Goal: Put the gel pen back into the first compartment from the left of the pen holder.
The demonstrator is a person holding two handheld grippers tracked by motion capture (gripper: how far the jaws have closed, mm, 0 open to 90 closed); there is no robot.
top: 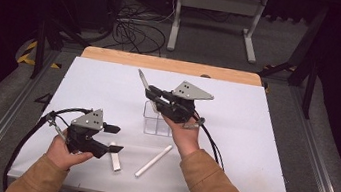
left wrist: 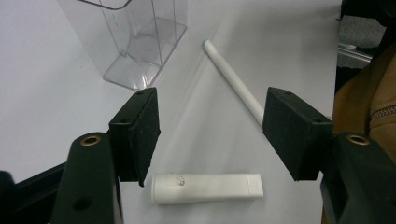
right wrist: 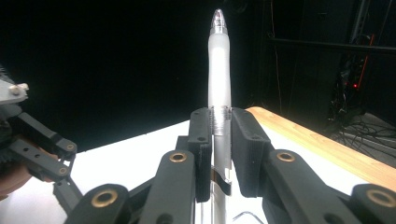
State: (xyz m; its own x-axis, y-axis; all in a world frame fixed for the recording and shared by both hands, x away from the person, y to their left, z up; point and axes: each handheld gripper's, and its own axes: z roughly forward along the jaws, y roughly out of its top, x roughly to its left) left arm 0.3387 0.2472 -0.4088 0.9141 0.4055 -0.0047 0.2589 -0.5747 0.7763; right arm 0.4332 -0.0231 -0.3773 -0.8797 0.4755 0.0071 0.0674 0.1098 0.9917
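Note:
My right gripper (top: 154, 95) hangs over the clear plastic holder (top: 157, 120) at the table's middle, shut on a frosted pen (top: 142, 78) that sticks up and to the left. In the right gripper view the pen (right wrist: 219, 60) stands between the pads of my right gripper (right wrist: 219, 135), silver tip uppermost. My left gripper (top: 115, 138) is open near the front left, just above a short white tube (top: 115, 158). In the left gripper view that tube (left wrist: 205, 188) lies on the table below my left gripper (left wrist: 210, 135), whose jaws stand apart and touch nothing.
A long white stick (top: 153, 160) lies slantwise near the front edge, right of the tube; the stick (left wrist: 233, 81) reaches toward the clear holder (left wrist: 140, 42). The white table top (top: 231, 150) has a wooden strip (top: 173, 65) along its far edge. Cables and a stand lie beyond.

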